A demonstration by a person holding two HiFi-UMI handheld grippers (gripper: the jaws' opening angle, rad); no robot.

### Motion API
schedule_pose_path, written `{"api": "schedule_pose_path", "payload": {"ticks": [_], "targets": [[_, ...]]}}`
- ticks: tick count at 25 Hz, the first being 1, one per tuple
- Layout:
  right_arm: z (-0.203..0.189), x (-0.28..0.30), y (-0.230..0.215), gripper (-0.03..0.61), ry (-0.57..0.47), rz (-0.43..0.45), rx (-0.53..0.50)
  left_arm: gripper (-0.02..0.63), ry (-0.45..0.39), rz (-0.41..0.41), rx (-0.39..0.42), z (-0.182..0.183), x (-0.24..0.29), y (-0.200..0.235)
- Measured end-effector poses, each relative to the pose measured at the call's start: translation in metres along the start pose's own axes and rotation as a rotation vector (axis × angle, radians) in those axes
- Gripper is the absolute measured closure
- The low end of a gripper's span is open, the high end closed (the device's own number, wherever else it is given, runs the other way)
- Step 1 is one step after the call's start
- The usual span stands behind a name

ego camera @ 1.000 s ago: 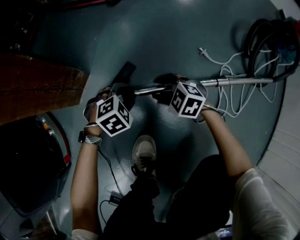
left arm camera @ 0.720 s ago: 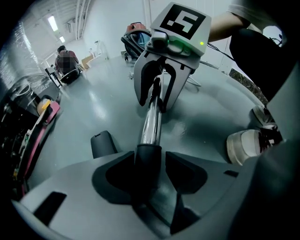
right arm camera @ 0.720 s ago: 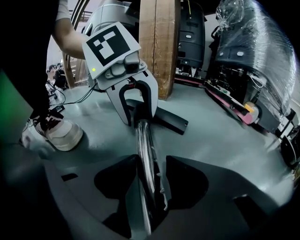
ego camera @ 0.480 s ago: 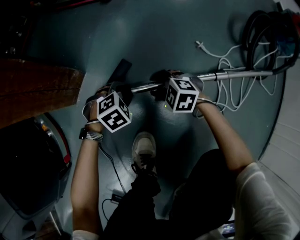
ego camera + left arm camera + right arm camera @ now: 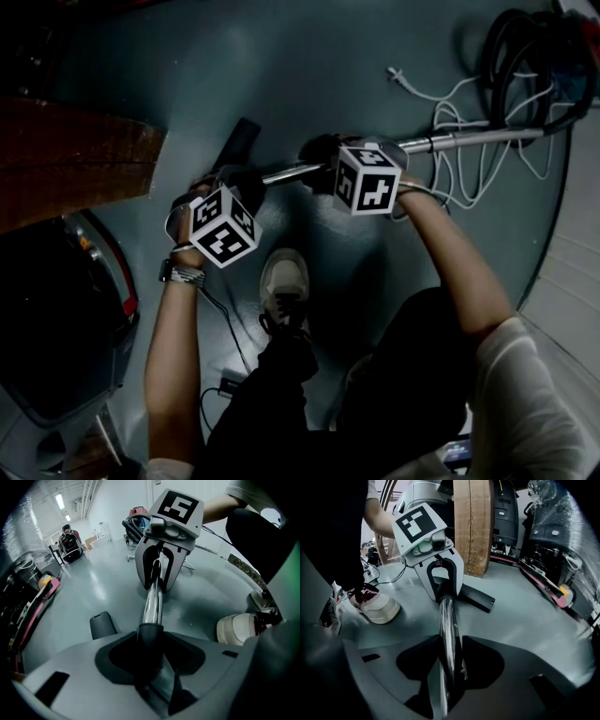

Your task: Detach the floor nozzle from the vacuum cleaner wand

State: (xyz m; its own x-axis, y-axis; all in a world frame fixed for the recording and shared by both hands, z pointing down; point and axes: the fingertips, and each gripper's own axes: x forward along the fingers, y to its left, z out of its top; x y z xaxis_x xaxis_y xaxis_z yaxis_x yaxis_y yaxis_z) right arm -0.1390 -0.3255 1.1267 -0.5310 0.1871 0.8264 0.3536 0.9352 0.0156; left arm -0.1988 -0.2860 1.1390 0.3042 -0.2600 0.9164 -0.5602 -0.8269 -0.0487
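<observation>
Head view: the floor nozzle point(image 5: 242, 142) lies dark on the grey floor, joined to the chrome wand point(image 5: 291, 172), which runs right toward the white cable point(image 5: 450, 117) and the coiled hose point(image 5: 525, 56). Both sets of jaws have just been closing. My left gripper point(image 5: 244, 183) is now clamped on the black collar point(image 5: 150, 637) where the nozzle's neck meets the tube. My right gripper point(image 5: 323, 171) is clamped on bare chrome just beside it. Compared with a second ago, both hands and the wand sit slightly higher in the picture. My shoe point(image 5: 284, 286) stands below them. I judge the grip set on either side of the joint. No gap shows there, so the pull apart is yet to come.
</observation>
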Motion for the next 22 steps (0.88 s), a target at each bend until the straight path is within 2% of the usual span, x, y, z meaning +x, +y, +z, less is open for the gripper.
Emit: {"api": "schedule_pose_path", "payload": {"ticks": [4,9,17,22], "targets": [[-0.006,-0.001,0.013,0.410,0.020,0.032,-0.008,0.440,-0.027,-0.003,-0.018,-0.002,-0.003,-0.014],[-0.008,-0.006,0.014,0.410,0.038,0.014,-0.010,0.443,-0.020,-0.023,-0.027,-0.004,-0.004,-0.019],[-0.018,-0.008,0.019,0.408,0.077,0.002,-0.013,0.448,-0.009,-0.033,-0.017,-0.007,-0.007,-0.025],[-0.021,-0.009,0.019,0.408,0.069,0.014,-0.002,0.449,0.000,-0.041,0.023,-0.008,-0.008,-0.026]]}}
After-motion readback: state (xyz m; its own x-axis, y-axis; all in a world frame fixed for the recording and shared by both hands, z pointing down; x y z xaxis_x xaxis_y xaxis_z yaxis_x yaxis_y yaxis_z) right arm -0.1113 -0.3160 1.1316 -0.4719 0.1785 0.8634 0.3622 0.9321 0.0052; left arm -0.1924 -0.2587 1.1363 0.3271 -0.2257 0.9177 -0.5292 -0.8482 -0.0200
